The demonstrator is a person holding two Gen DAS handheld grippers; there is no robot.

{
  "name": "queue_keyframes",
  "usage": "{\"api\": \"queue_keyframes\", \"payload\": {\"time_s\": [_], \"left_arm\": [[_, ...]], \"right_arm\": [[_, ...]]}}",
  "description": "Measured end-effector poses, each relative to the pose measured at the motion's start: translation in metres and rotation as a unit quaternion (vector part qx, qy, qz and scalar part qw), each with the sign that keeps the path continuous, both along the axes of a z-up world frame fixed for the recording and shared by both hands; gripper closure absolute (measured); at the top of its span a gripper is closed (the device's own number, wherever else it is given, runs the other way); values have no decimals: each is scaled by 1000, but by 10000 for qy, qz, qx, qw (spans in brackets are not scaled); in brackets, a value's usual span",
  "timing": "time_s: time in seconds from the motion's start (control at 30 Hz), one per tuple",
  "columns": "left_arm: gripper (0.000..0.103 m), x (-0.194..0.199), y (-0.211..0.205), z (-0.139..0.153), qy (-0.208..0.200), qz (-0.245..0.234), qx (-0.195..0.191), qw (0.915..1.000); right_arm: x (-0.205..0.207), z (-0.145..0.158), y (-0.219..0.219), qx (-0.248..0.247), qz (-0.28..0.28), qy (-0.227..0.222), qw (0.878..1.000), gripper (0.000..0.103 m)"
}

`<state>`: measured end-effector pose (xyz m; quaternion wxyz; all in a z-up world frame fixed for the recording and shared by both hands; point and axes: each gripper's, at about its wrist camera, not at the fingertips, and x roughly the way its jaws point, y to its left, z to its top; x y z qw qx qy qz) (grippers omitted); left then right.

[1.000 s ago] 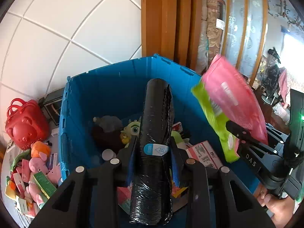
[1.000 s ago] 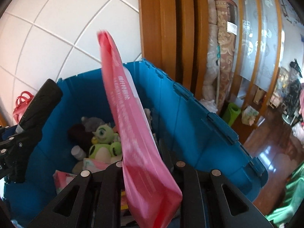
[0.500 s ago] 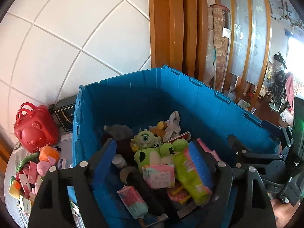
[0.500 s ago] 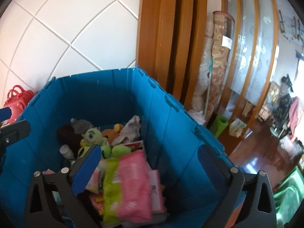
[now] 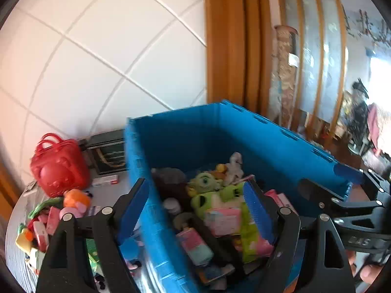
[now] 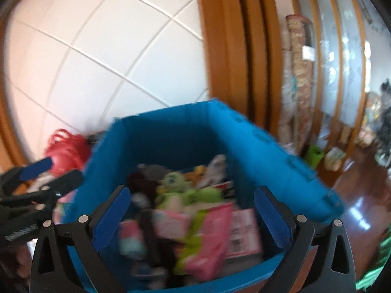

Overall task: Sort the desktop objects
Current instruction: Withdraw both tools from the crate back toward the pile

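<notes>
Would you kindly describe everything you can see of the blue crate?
The blue crate is a deep, open-topped bin of what looks like ribbed rigid plastic, with notched rims. It stands upright by the white tiled wall, next to a red bag and small toys on the table. Inside lies a loose heap: a green one-eyed plush, pink and green packets and other toys. Neither gripper touches it.

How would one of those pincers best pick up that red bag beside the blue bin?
Probably by the looped handles on top of the red bag, coming down from above. The bag stands upright on the table with its handles raised and clear, while its rounded body looks too wide and bulgy for the jaws.
</notes>
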<state>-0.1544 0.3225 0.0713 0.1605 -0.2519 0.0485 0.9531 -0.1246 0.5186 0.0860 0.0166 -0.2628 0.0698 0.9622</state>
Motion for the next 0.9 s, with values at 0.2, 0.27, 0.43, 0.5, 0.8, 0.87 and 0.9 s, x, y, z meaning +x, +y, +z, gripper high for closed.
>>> {"api": "queue_keyframes", "payload": {"time_s": [0.2,0.27,0.43,0.5,0.8,0.87,0.9], "left_arm": [[24,8,-71,-12,34,508,116,9986],[24,11,-97,-20,18,720,95,9974],[24,13,-174,-43,-227,1396,45,9899],[24,13,-208,-55,-393,1698,40,9847],[24,32,-359,-126,-1173,2942,49,9485],[24,38,-387,-145,-1344,3105,89,9410],[24,41,-404,-159,-1466,3229,103,9349]], "right_arm": [[12,8,-57,-4,430,324,9986,0],[15,12,-77,-36,604,464,9971,0],[13,15,-137,-87,1183,557,9914,0],[10,13,-161,-71,1397,537,9887,0],[-10,-28,-277,5,2342,130,9721,0],[-18,-51,-304,33,2532,-84,9674,0],[-22,-62,-315,62,2614,-190,9650,0]]}}
